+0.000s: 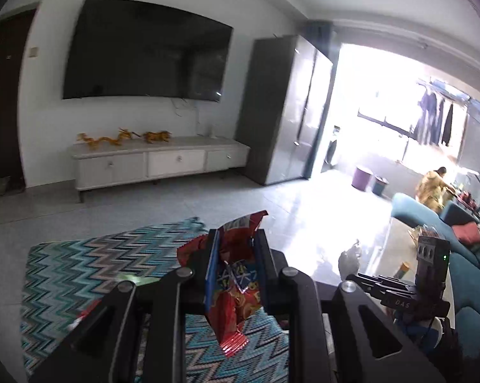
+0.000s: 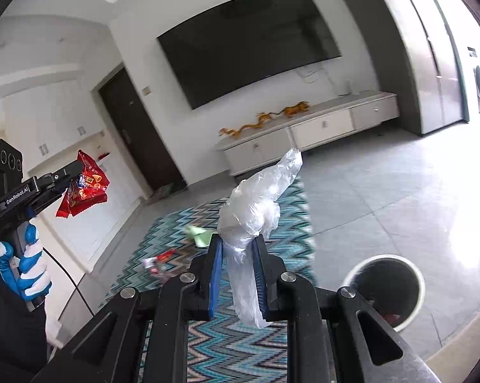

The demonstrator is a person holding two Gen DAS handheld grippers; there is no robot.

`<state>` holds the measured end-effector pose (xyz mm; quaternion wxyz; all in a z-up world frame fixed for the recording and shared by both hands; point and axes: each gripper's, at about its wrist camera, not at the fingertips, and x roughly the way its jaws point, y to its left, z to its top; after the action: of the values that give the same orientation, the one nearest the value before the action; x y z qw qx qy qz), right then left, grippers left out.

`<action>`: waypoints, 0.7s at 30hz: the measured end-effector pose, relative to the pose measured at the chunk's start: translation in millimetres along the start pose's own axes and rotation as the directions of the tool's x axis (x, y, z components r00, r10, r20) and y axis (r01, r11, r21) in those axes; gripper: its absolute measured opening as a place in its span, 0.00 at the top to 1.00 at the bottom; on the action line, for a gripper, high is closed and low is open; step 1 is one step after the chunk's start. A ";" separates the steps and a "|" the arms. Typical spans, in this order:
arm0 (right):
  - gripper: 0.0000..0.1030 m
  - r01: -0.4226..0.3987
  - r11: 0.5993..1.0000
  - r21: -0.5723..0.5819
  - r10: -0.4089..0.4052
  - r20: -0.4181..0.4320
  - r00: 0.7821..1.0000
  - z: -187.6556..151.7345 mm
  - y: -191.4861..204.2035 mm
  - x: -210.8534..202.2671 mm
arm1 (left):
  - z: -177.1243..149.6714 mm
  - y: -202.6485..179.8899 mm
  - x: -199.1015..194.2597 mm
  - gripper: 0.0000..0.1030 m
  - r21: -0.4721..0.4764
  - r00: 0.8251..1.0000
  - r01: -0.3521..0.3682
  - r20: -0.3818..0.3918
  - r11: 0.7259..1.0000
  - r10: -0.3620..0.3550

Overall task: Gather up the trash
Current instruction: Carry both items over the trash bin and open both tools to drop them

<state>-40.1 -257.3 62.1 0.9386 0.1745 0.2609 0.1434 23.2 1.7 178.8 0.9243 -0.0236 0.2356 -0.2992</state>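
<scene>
Two grippers are raised over the zigzag rug (image 2: 271, 210), each angled slightly downward. Left gripper (image 1: 236, 239) is clamped on a red snack wrapper (image 1: 236, 287); right gripper (image 2: 238, 242) pinches a crumpled clear plastic bag (image 2: 255, 204). A gloved hand (image 2: 23, 271) grips the left handle. More wrappers (image 2: 158, 260) lie on the rug, and a round bin (image 2: 386, 290) stands on the tiled floor (image 2: 383, 198) below the wall television (image 2: 246, 41).

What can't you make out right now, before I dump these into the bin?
- Bin contents: right wrist view, dark inside, near side hidden by the right tongs.
- Red-and-white litter on the rug: right wrist view, motion blur.
- Snack wrapper print: left wrist view, crumpled between the left tongs.
- Plastic bag contents: none visible.
</scene>
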 end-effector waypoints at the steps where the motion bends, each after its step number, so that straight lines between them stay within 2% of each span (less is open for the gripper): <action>1: 0.83 0.016 1.000 0.014 -0.016 0.004 1.000 -0.1 -11.1 -2.7 | 2.3 -9.3 15.1 0.81 0.009 1.000 0.015 -0.018 1.000 -0.014; 4: 0.83 0.065 0.996 0.067 -0.065 0.004 0.998 -1.7 -44.8 -8.0 | 5.9 -35.0 60.6 0.81 0.030 0.996 0.060 -0.074 0.998 -0.058; 8: 0.83 0.129 0.985 0.113 -0.128 -0.019 0.992 -3.2 -85.1 -5.3 | 2.8 -67.7 125.7 0.81 0.046 0.982 0.119 -0.156 0.992 -0.111; 12: 0.83 0.177 0.973 0.149 -0.168 -0.069 0.983 -5.5 -122.2 15.3 | -12.4 -90.5 198.6 0.80 0.035 0.954 0.171 -0.256 0.985 -0.156; 15: 0.83 0.212 0.962 0.169 -0.194 -0.120 0.974 -8.9 -148.3 40.6 | -30.6 -107.7 253.3 0.80 0.054 0.934 0.172 -0.325 0.984 -0.146; 18: 0.83 0.252 0.947 0.201 -0.215 -0.188 0.958 -17.1 -181.7 69.9 | -52.5 -115.9 310.0 0.78 0.040 0.900 0.181 -0.409 0.983 -0.149; 21: 0.80 0.280 0.934 0.224 -0.225 -0.243 0.944 -29.0 -212.6 93.7 | -74.3 -121.0 351.4 0.78 0.043 0.879 0.169 -0.458 0.985 -0.131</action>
<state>59.3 -407.1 -87.9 0.8854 0.2424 0.3967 0.0042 173.6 -288.6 -13.0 0.8181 0.0663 0.4297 -0.3764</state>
